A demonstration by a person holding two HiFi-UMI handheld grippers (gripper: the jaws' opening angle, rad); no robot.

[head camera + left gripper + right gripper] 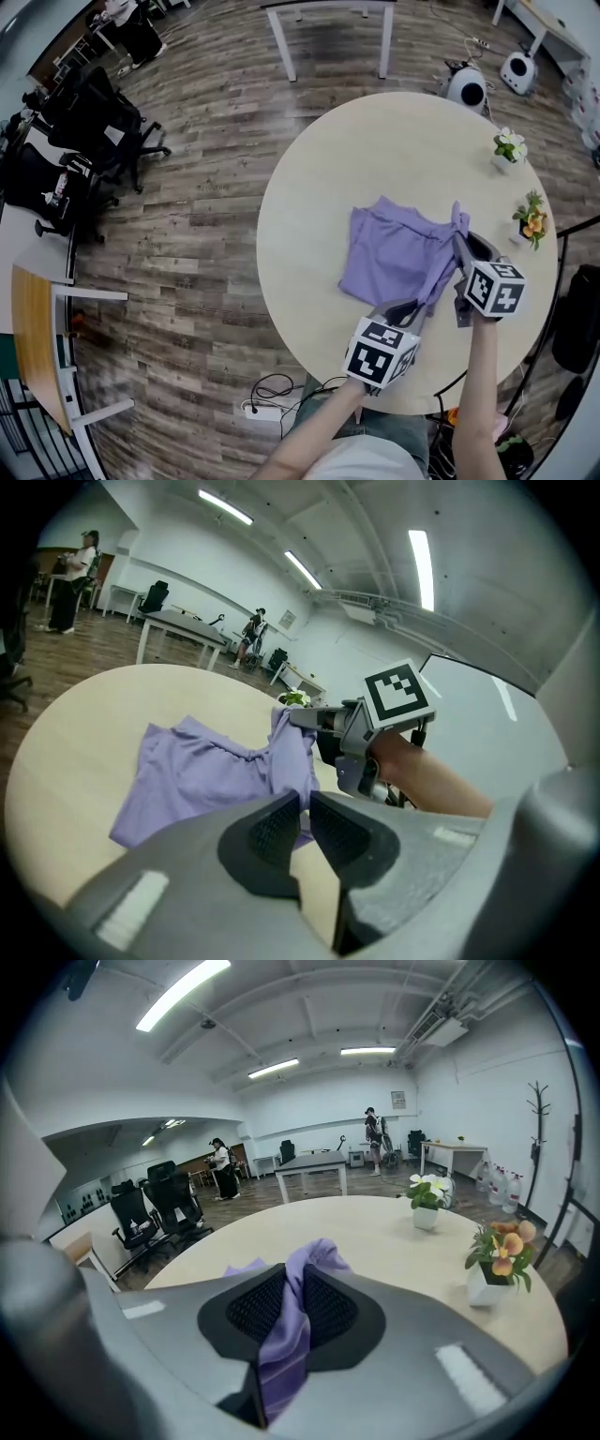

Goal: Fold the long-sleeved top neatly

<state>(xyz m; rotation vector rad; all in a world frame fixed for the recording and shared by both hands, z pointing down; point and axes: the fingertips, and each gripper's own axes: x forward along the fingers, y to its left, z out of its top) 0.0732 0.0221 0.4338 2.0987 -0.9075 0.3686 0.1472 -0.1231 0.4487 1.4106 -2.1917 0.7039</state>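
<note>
The only print in view is the black-and-white square markers on each cube (pixel 380 352); nothing else can be read. The purple long-sleeved top (pixel 394 253) lies crumpled on the round beige surface (pixel 319 178), right of centre. Its near right edge is raised between the two tools. The left hand-held gripper (pixel 306 803) has its jaws pressed almost together on the thin lower corner. The right hand-held gripper (pixel 292 1283) pinches a bunched fold that hangs through its jaws and hides the cloth behind. Just beyond the top stand a white-flowered pot plant (pixel 510 147) and an orange-flowered one (pixel 531 218). On the wood floor, office chairs (pixel 98 117) stand well apart and a power strip (pixel 265 409) lies near the surface.
</note>
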